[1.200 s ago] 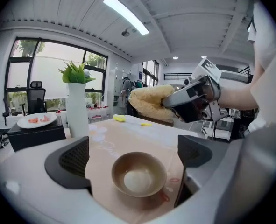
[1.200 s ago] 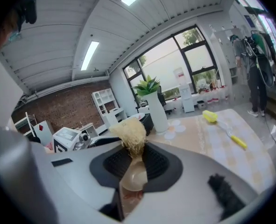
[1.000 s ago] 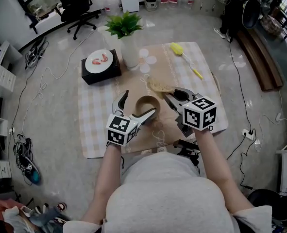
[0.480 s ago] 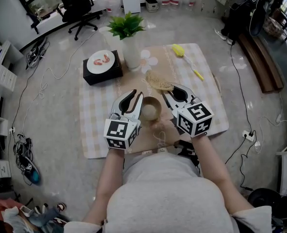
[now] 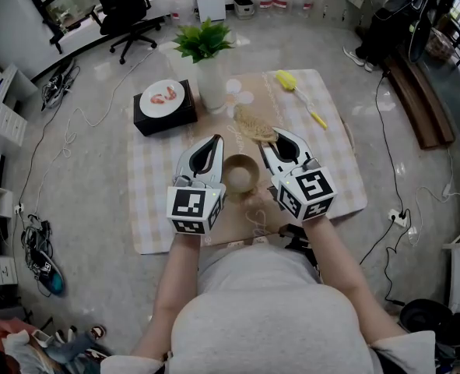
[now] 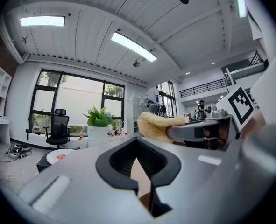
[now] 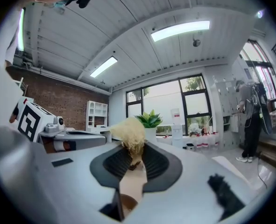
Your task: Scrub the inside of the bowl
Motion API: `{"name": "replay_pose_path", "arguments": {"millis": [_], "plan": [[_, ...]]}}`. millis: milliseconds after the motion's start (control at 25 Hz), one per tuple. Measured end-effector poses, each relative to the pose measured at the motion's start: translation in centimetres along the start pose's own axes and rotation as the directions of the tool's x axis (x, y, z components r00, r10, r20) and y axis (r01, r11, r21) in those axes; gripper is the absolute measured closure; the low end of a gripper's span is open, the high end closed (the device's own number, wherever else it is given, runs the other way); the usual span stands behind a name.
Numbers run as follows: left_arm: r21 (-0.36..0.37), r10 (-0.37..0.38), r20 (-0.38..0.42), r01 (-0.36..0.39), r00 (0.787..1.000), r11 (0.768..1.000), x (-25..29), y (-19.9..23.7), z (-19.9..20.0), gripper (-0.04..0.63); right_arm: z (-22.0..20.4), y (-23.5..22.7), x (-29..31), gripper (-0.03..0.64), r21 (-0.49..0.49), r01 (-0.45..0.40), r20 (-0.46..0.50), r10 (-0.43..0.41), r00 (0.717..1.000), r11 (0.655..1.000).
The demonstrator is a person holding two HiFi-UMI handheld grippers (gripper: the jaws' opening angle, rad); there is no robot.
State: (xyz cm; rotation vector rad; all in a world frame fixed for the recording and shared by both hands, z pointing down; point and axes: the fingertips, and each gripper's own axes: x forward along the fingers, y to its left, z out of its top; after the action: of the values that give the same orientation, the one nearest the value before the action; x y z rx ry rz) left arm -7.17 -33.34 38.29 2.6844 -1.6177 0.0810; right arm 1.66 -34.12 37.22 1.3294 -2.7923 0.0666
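Observation:
A small brown bowl (image 5: 240,174) stands on the tan mat between my two grippers. My left gripper (image 5: 214,142) lies along the bowl's left side with its jaws shut. Its tips reach past the bowl and I see nothing pinched at them. In the left gripper view the left gripper (image 6: 138,161) shows only a thin tan slit and a brown patch low down. My right gripper (image 5: 270,135) is to the right of the bowl, shut on a straw-coloured scrubber (image 5: 252,125). The scrubber (image 7: 129,132) sticks up from the right gripper (image 7: 133,158), beyond the bowl's far rim.
A checked cloth (image 5: 158,178) covers the low table. At the back stand a potted plant (image 5: 202,57) in a white vase and a plate of food (image 5: 161,97) on a black box. A yellow brush (image 5: 295,89) lies at the far right. An office chair (image 5: 121,6) stands beyond.
My left gripper's jaws, spread wide around the bowl a second ago, have come together beside it. Both grippers have shifted a little farther from me, the right still carrying the scrubber.

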Motion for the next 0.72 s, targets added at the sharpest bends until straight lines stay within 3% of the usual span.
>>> {"name": "replay_pose_path", "arguments": {"millis": [720], "plan": [[0.005,-0.015,0.0,0.015,1.0,1.0,0.63,-0.08,0.95,0.591,0.56,0.36,0.16,0.549,-0.016,-0.03,-0.021,0.03,0.999,0.999]]}}
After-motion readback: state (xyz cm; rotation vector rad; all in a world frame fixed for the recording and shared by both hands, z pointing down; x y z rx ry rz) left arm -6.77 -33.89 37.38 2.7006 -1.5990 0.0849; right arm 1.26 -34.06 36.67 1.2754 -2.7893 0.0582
